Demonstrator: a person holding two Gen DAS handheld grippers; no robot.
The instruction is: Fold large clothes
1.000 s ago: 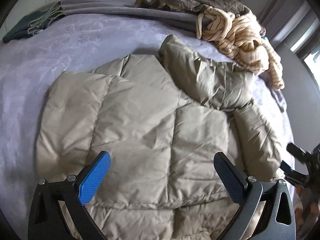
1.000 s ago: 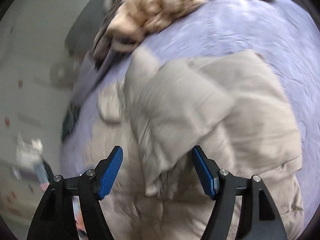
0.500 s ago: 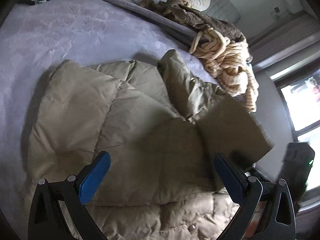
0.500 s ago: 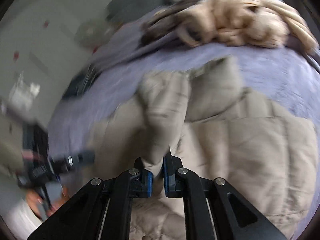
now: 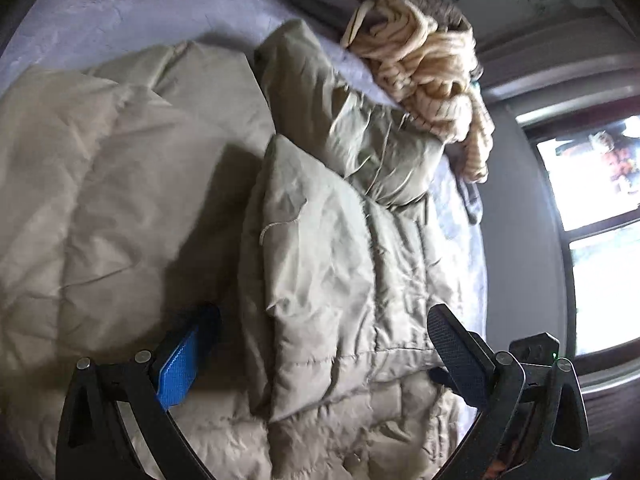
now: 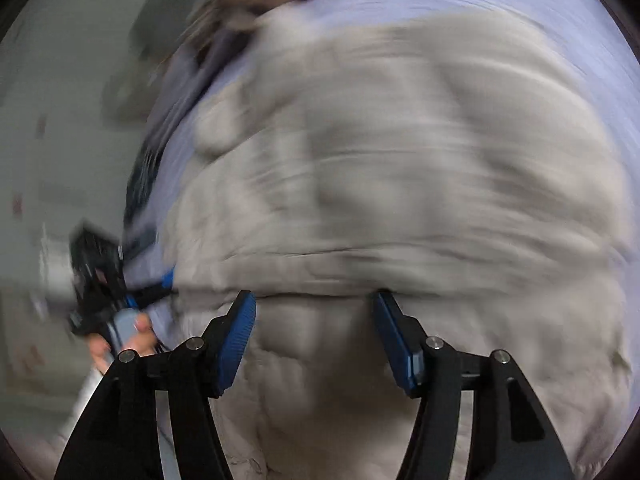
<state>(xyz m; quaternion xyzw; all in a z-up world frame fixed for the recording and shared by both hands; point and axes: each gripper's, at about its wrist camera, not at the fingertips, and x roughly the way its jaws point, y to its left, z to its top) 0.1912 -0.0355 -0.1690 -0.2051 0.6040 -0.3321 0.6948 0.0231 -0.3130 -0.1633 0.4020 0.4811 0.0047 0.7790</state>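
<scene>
the right gripper [image 6: 314, 334] hangs just above the puffer jacket [image 5: 312, 264], jaws spread and holding nothing; they have just been opening, and no cloth sits between the pads. the left gripper [image 5: 320, 344] is spread wide too, its blue pad [image 5: 180, 368] low over the padding, gripping nothing, with the folded sleeve between its fingers but untouched

the jacket looks light and squashy, air-filled, with a smooth shell likely to slide between pads; bulk will probably spring back after a fold, so a pinch wants to take a seam, the hem or a cuff rather than a fat quilted panel. next hold is best judged at an outer edge by the hem

it is a beige-khaki quilted coat lying spread on the lavender bedspread [image 5: 120, 8], stitched into big puffy squares, one sleeve panel laid across the body, the hood or collar crumpled towards a striped cream knit [image 5: 424, 60] heaped beyond it. the right wrist view is badly motion-blurred
</scene>
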